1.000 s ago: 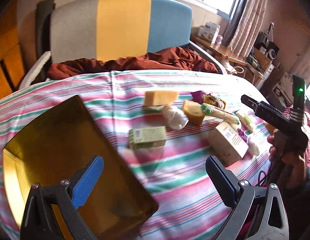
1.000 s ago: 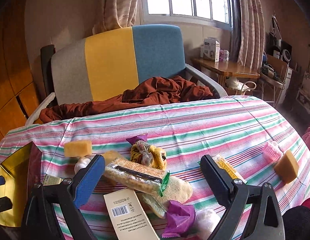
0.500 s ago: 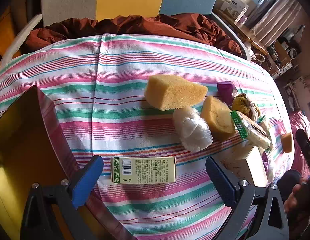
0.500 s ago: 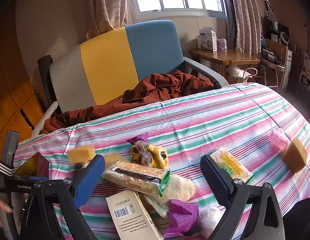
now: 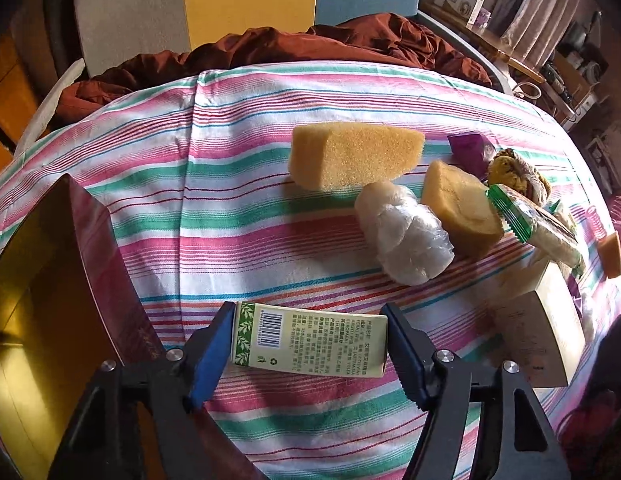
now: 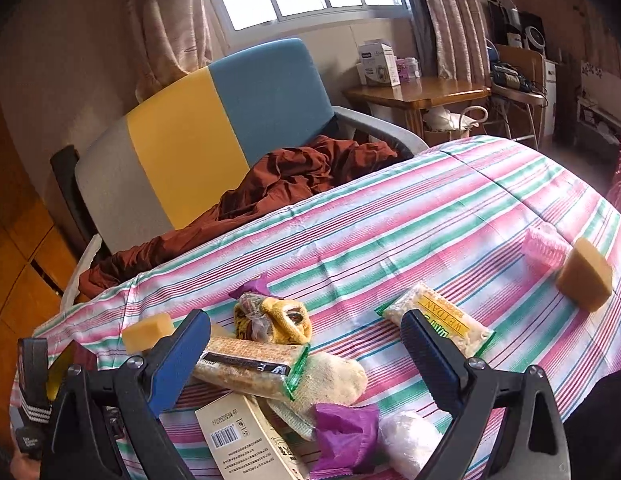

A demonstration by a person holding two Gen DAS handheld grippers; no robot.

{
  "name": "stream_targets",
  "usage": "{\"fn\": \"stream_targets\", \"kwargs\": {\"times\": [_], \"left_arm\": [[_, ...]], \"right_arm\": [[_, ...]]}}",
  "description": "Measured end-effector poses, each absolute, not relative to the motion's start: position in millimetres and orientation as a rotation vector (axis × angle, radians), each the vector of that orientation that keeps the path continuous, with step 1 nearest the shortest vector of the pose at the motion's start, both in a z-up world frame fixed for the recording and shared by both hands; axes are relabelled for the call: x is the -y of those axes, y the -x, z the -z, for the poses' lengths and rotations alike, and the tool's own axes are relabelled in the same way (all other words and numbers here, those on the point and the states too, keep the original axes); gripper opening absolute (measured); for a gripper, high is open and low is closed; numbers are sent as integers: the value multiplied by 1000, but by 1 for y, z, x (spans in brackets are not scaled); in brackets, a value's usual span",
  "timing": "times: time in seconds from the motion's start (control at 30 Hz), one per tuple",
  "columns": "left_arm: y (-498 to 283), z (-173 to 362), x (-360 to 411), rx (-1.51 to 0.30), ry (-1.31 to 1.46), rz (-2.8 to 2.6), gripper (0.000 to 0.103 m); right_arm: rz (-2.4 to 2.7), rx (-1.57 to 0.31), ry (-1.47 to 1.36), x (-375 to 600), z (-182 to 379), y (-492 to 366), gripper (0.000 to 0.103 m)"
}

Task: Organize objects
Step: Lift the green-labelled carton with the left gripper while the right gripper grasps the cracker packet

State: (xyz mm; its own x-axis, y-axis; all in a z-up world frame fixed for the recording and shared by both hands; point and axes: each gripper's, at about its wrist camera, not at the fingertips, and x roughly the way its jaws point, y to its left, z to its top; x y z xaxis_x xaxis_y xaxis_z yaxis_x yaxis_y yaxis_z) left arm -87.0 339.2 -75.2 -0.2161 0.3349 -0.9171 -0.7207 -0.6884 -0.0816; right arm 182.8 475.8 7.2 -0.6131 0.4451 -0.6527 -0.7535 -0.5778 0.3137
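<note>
Left wrist view: I look down on a striped tablecloth [image 5: 246, 216], with a gold-lined box [image 5: 50, 300] open at the left edge and, past it, a clutter of goods. My left gripper [image 5: 306, 344] points steeply down at a small green-and-cream carton [image 5: 310, 344] lying flat on the cloth, barcode side up. Its jaws have just been closing and now bracket the carton end to end, the blue left pad [image 5: 210, 352] against the leaf-printed end and the right pad at the other end; I cannot tell whether they truly press. Beyond the carton lie a large yellow sponge [image 5: 354, 156], a clear-wrapped bundle [image 5: 406, 236] and a second sponge [image 5: 458, 212], well apart from the jaws. From the right wrist camera, my right gripper [image 6: 306, 356] hangs wide open and empty above a heap: a cracker packet [image 6: 246, 368] between its fingers but untouched, a tan box [image 6: 246, 440] below, a purple wrapper [image 6: 342, 436] beside it, and a yellow-labelled snack bag [image 6: 438, 316] just behind the right finger.
</note>
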Motion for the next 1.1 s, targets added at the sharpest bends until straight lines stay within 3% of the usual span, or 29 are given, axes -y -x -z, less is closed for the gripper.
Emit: {"fn": "stream_targets", "kwargs": {"times": [0.27, 0.47, 0.6, 0.77, 0.97, 1.0, 1.07, 1.1], "left_arm": [[33, 33, -331, -494, 1077, -1985, 72], [-10, 47, -318, -473, 1063, -1910, 72], [-38, 61, -311, -483, 1091, -1839, 72], [-57, 65, -308, -520, 1050, -1809, 72], [-59, 64, -310, -500, 1031, -1799, 72], [-58, 65, -310, -499, 1026, -1800, 72], [-59, 65, -310, -494, 1016, -1798, 72], [-59, 65, -310, -498, 1010, -1801, 72]], "right_arm": [[-2113, -981, 670, -500, 10, -199, 97], [-2224, -935, 833, -482, 16, -170, 97], [-2316, -782, 1013, -459, 17, -140, 97], [-2381, -317, 1272, -425, 20, -108, 97], [-2318, -167, 1394, -431, 41, -81, 97], [-2317, -172, 1404, -434, 44, -77, 95], [-2305, -174, 1405, -437, 49, -72, 78], [-2308, -176, 1397, -438, 50, -71, 59]]}}
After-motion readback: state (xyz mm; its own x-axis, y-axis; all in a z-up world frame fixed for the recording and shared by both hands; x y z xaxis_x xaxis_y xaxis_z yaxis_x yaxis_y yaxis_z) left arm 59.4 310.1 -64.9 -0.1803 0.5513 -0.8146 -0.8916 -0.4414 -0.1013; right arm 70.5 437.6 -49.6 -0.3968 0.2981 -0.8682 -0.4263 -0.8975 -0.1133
